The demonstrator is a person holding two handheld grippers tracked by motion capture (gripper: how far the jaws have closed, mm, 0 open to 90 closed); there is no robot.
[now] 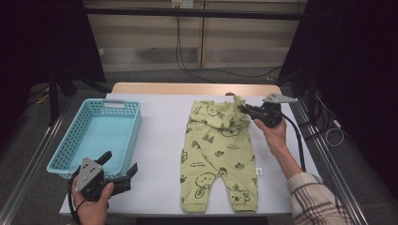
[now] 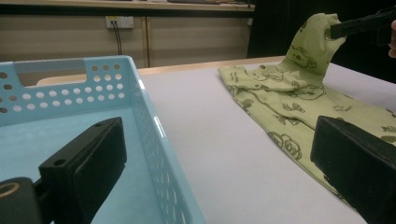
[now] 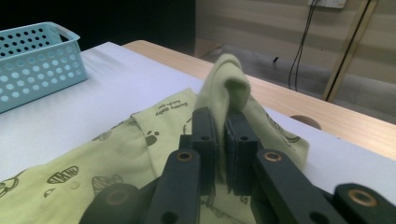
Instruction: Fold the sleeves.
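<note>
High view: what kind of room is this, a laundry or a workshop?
Probably a lab recording bench: a covered table framed by metal rails, loose cables behind, and staged props, a basket and baby garment.

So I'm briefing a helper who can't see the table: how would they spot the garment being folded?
On the white-covered table, look right of the light blue perforated plastic basket. The yellow-green baby romper printed with dark cartoon animals lies flat there, legs toward the person. It is the only cloth item, with its far corner pinched up by the right gripper.
</note>
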